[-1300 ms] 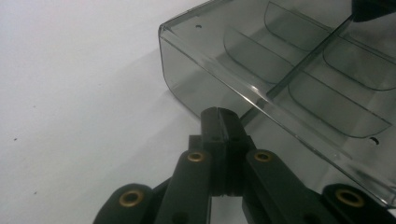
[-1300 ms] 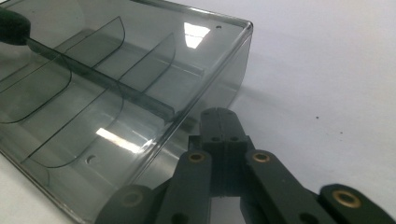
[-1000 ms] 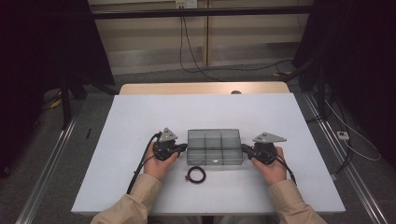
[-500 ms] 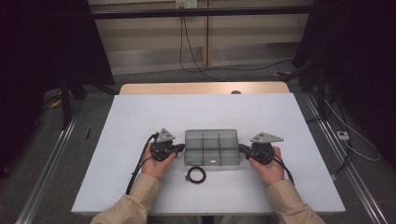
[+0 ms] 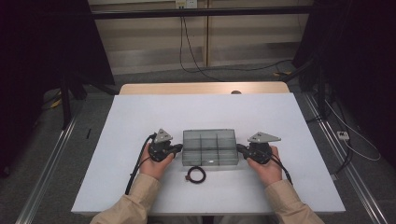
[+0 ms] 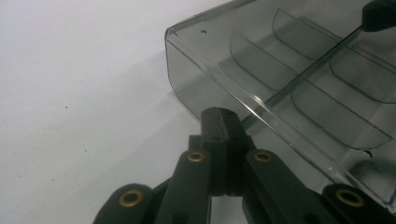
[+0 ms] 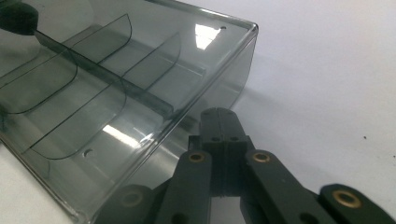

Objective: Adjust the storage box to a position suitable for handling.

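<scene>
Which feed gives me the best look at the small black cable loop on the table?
The high view: the small black cable loop lies whole on the white table, just in front of the clear smoky plastic divider box. The left and right gripper views look at the box's ends instead.

Evenly lit from overhead on the white desk (image 5: 140,121), dark and murky at both side edges. Bright glare patches on the smoky transparent plastic divided box (image 7: 140,93) just beyond the shut jaws. Soft shadow beside the box; nearest linkage slightly blurred.
</scene>
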Tool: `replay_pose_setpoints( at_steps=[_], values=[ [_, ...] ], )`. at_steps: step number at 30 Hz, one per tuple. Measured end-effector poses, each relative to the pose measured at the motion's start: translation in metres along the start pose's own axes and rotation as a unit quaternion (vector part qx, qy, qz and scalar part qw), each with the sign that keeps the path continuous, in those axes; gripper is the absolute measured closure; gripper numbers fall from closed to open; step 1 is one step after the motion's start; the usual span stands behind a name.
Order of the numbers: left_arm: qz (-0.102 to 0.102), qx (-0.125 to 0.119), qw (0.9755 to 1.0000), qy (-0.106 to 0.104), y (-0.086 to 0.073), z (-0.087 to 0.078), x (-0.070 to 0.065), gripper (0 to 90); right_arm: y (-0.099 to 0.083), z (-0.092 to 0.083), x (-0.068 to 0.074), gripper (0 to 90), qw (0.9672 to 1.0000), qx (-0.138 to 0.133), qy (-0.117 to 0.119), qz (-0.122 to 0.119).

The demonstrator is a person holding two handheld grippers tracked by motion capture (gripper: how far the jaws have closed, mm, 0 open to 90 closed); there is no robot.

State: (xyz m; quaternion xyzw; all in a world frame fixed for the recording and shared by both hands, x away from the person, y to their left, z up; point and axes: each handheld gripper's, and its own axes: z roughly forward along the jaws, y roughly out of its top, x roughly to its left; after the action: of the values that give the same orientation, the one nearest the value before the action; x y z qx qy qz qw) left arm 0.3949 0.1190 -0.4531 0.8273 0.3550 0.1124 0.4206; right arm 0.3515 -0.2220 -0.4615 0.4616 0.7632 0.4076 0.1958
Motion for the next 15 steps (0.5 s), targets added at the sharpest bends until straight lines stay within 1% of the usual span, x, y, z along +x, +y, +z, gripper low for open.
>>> replay_pose_setpoints(
  at_steps=[4, 6, 8, 12, 13, 15],
  values=[
    [0.002, 0.003, 1.0, 0.002, -0.0004, -0.0019, 0.002, 90.0, 0.0006, 0.001, 0.0018, 90.0, 1.0, 0.0, 0.002, -0.001],
    [-0.001, 0.003, 1.0, 0.003, -0.001, -0.0028, 0.0025, 90.0, 0.0009, 0.0017, 0.0029, 90.0, 1.0, -0.001, 0.004, -0.001],
    [0.0, 0.004, 1.0, 0.005, -0.0013, -0.0039, 0.0034, 90.0, 0.0012, 0.0023, 0.004, 90.0, 1.0, 0.0, 0.005, -0.002],
    [-0.003, 0.004, 0.9999, 0.009, -0.002, -0.0051, 0.0042, 90.0, 0.002, 0.0037, 0.006, 90.0, 1.0, 0.0, 0.007, -0.007],
    [-0.001, 0.005, 0.9999, 0.01, -0.0021, -0.0056, 0.0046, 90.0, 0.0022, 0.0039, 0.0061, 90.0, 1.0, 0.0, 0.008, -0.006],
    [-0.007, 0.003, 0.9999, 0.007, -0.0028, -0.0058, 0.0049, 90.0, 0.0023, 0.0042, 0.0064, 90.0, 0.9999, 0.0, 0.009, -0.007]
  ],
)
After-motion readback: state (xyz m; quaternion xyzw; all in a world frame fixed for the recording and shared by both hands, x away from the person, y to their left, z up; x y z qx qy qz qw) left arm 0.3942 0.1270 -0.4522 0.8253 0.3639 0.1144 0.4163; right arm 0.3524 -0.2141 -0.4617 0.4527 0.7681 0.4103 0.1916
